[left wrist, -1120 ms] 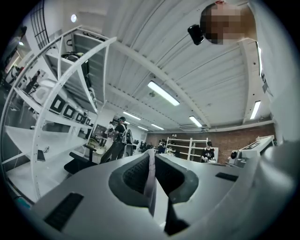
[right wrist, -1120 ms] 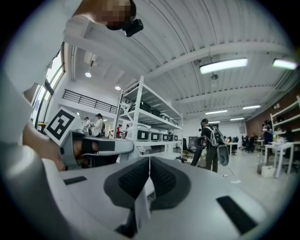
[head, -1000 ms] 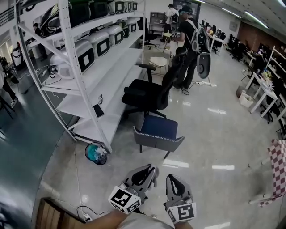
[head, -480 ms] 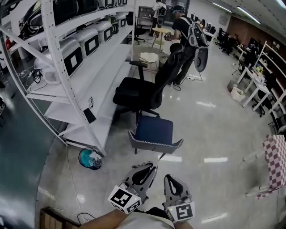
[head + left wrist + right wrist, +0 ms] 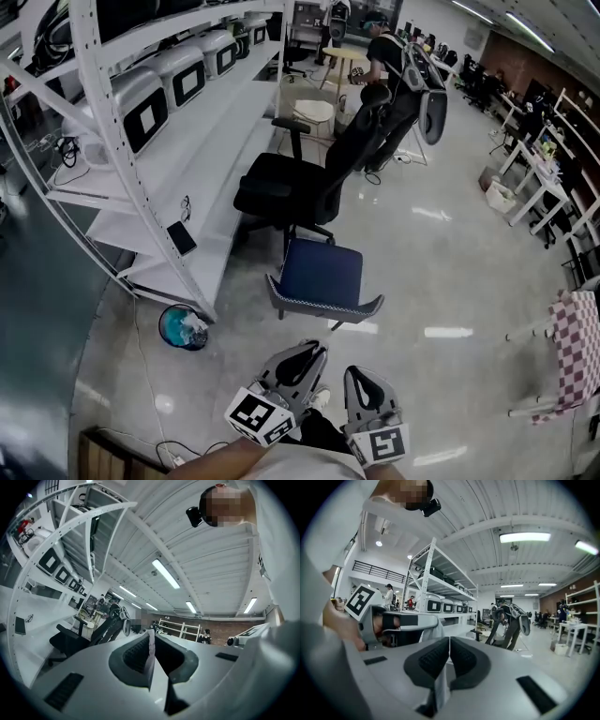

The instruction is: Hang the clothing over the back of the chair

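Left tongs [image 5: 151, 635] and right tongs [image 5: 449, 641] both pinch one white cloth [image 5: 441, 689]. One black chair [image 5: 286, 192] and one blue chair [image 5: 322, 275] stand ahead.

The hall was bright, lit evenly from above by long ceiling tubes [image 5: 165, 573], and their glare lay as white patches on the polished floor [image 5: 448, 332]. Shadows were weak and soft. Only the ground behind the shelves [image 5: 141, 141] stayed dim. The head view bent straight lines strongly near its edges. Both gripper views were round fisheye pictures with black corners. In them the far room was rather sharp, but the left gripper [image 5: 151, 641] and right gripper [image 5: 449, 644], close to the lens, looked soft.
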### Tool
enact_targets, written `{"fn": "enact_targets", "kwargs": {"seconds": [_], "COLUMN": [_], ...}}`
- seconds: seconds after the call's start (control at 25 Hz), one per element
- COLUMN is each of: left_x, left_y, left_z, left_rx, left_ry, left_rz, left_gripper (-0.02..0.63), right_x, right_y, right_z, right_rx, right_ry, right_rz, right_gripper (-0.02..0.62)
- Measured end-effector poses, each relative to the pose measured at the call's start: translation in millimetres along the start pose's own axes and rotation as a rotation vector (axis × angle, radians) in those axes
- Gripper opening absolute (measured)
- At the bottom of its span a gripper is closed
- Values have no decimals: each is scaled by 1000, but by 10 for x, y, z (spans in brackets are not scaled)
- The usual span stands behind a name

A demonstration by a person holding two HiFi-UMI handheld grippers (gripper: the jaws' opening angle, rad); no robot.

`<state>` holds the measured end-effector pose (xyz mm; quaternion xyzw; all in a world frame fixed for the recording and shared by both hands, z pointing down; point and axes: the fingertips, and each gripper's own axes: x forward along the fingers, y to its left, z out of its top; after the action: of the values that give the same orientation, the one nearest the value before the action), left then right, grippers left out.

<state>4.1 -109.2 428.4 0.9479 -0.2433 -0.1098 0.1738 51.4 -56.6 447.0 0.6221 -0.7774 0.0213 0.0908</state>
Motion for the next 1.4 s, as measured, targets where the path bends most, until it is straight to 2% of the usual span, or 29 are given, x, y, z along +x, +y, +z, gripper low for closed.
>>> {"fn": "enact_targets", "kwargs": {"seconds": [0.2, 0.32, 0.52, 0.68, 0.88, 1.16, 1.4], "left_x": [332, 635, 1108, 1303, 1493, 1836, 2326], "left_y": [177, 172, 259, 426, 592, 926, 1187], "left_z": [74, 184, 256, 288, 311, 258, 497], "left_rx": [24, 65, 119, 148, 151, 136, 204], "left_ry": [-13, -39, -60, -56, -39, -23, -38], "left_rz": [58, 71, 128, 178, 164, 171, 123], "left_gripper": [32, 31, 31, 32, 32, 32, 32], "right_x": [303, 470, 719, 898, 1017, 1213, 1350], "right_y": [-317, -621, -1058, -1303, -1434, -1456, -1439], "right_z": [27, 47, 51, 31, -47, -47, 15], "right_rx": [13, -1, -27, 2, 49, 45, 42], "right_ry": [-22, -33, -61, -71, -66, -42, -48], "right_rz": [57, 95, 130, 138, 118, 88, 67], "right_gripper": [17, 17, 17, 17, 17, 18, 18]}}
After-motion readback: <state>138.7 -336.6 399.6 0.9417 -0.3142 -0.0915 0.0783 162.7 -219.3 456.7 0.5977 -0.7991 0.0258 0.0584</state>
